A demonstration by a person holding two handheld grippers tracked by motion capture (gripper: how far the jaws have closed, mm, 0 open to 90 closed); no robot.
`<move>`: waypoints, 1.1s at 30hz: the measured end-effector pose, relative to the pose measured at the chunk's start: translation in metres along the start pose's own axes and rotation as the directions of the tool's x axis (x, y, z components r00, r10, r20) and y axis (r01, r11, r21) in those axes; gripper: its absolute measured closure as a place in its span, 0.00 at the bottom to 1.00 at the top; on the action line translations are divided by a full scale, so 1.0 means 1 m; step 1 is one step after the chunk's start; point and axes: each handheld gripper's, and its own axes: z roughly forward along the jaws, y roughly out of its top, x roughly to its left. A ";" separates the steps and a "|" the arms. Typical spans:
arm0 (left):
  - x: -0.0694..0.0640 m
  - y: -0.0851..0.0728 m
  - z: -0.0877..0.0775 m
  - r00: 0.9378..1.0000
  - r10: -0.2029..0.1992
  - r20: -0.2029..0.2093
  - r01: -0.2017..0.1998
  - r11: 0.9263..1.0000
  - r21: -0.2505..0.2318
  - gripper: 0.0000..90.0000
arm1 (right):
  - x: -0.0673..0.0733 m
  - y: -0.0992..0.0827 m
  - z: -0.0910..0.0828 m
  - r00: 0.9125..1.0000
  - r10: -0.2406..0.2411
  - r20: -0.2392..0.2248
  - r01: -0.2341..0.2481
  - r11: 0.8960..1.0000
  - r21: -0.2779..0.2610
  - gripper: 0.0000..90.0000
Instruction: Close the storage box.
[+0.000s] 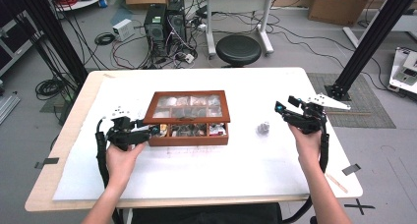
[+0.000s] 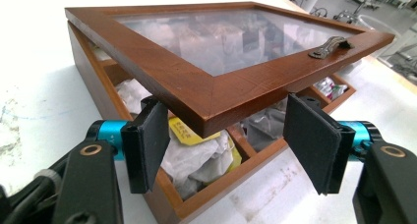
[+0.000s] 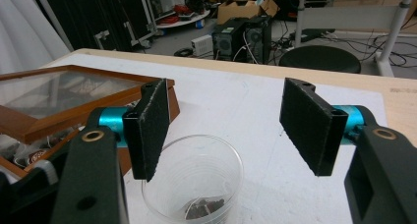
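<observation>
- The wooden box (image 1: 189, 120) sits mid-table; its glass-paned lid (image 2: 221, 52) is tilted up at the front, hinged at the back.
- The left gripper (image 1: 153, 131), jaws spread, straddles the lid's front left corner without pinching it; the corner seems to rest between the pads.
- Risk, as I judge it: smooth varnished wood could slide off the pads, so the lid would drop shut on the crinkly packets (image 2: 196, 155) in the box.
- The right gripper (image 1: 282, 108), jaws spread and holding nothing, hovers right of the box above a clear plastic cup (image 3: 194, 182); a careless dip could tip it.
</observation>
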 end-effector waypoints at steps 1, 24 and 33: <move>0.000 -0.001 0.000 1.000 0.005 -0.004 -0.005 1.000 0.002 0.38 | 0.000 0.000 0.000 1.000 0.000 0.001 0.000 1.000 0.000 0.41; -0.001 -0.018 0.006 0.998 0.059 -0.038 -0.056 0.996 0.072 0.38 | 0.001 -0.001 0.001 1.000 -0.004 -0.001 0.004 1.000 0.005 0.41; -0.004 -0.020 0.007 0.993 0.092 -0.071 -0.085 0.993 0.087 0.39 | 0.001 -0.001 0.001 1.000 -0.003 -0.002 0.003 1.000 0.006 0.41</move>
